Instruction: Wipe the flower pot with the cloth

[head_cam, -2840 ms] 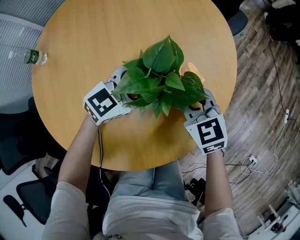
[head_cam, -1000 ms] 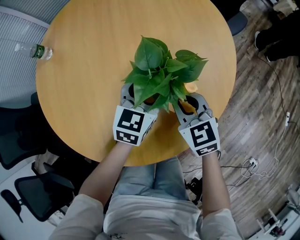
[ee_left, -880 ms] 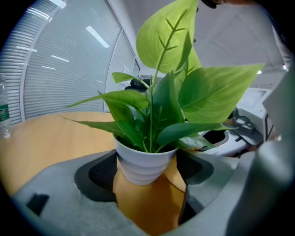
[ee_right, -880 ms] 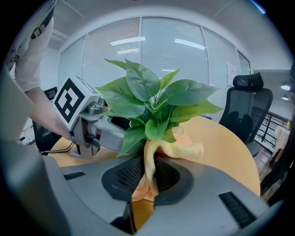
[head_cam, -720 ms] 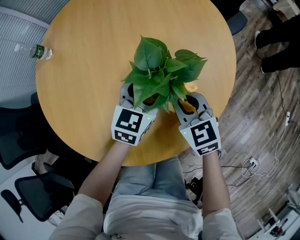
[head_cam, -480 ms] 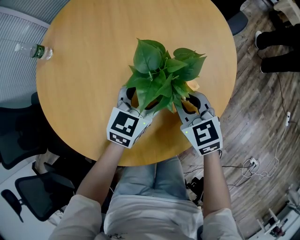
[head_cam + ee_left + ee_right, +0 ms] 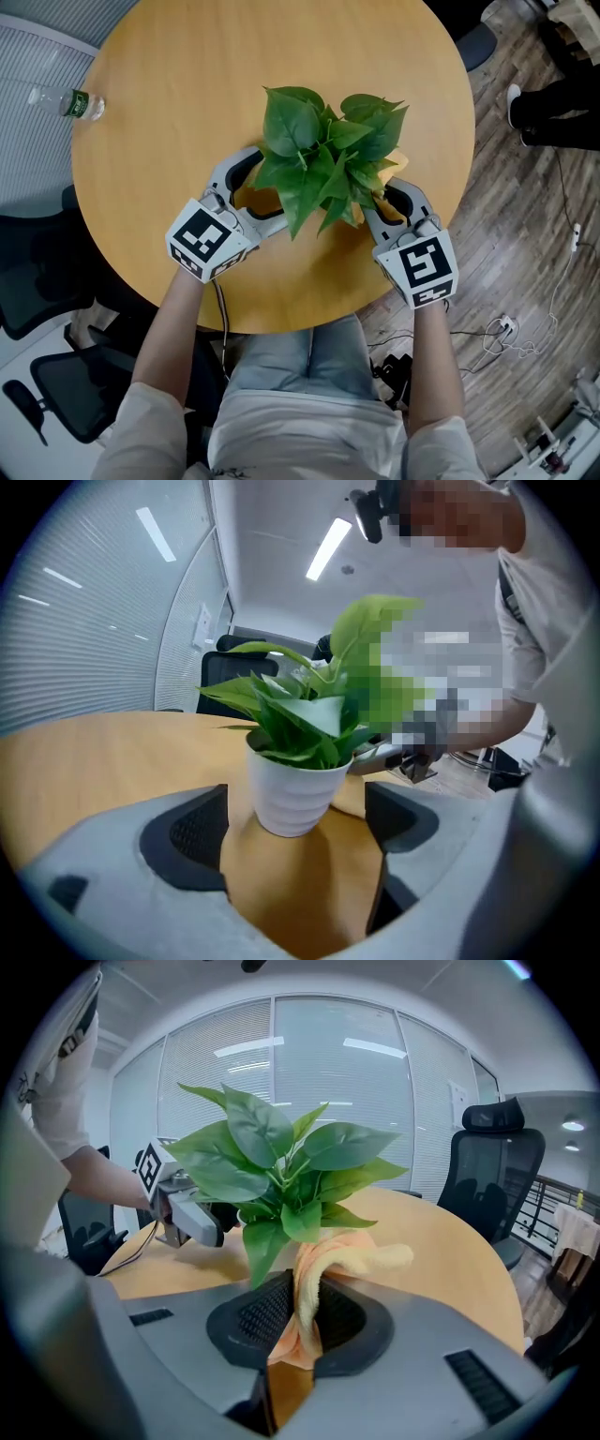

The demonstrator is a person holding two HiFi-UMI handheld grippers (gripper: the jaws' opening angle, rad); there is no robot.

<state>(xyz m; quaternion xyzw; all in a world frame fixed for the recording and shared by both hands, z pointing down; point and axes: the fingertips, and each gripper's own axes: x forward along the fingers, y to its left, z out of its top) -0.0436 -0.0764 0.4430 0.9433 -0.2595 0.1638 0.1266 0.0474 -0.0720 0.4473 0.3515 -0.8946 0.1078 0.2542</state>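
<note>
A leafy green plant [image 7: 323,150] in a ribbed white flower pot [image 7: 298,799] stands on the round wooden table [image 7: 187,75]; in the head view the leaves hide the pot. My left gripper [image 7: 272,185] comes in from the left, open. Its jaws have just been opening, and the pot sits just beyond the pads [image 7: 187,832], touching neither. On the pot's right side my right gripper [image 7: 298,1321] is shut on a yellow-orange cloth [image 7: 323,1265]. The cloth's free end drapes against the pot beneath the leaves, and shows as cloth [image 7: 397,161] beside the foliage.
A plastic water bottle [image 7: 67,101] lies at the table's far left edge. Black office chairs [image 7: 56,394] stand near the person's left, and another chair [image 7: 492,1176] is beyond the table. Cables [image 7: 511,328] lie on the wooden floor to the right.
My left gripper has swung out to the left and turned, and its jaws now stand wider and off the pot. The plant's leaves have shifted a little. The right gripper has hardly moved.
</note>
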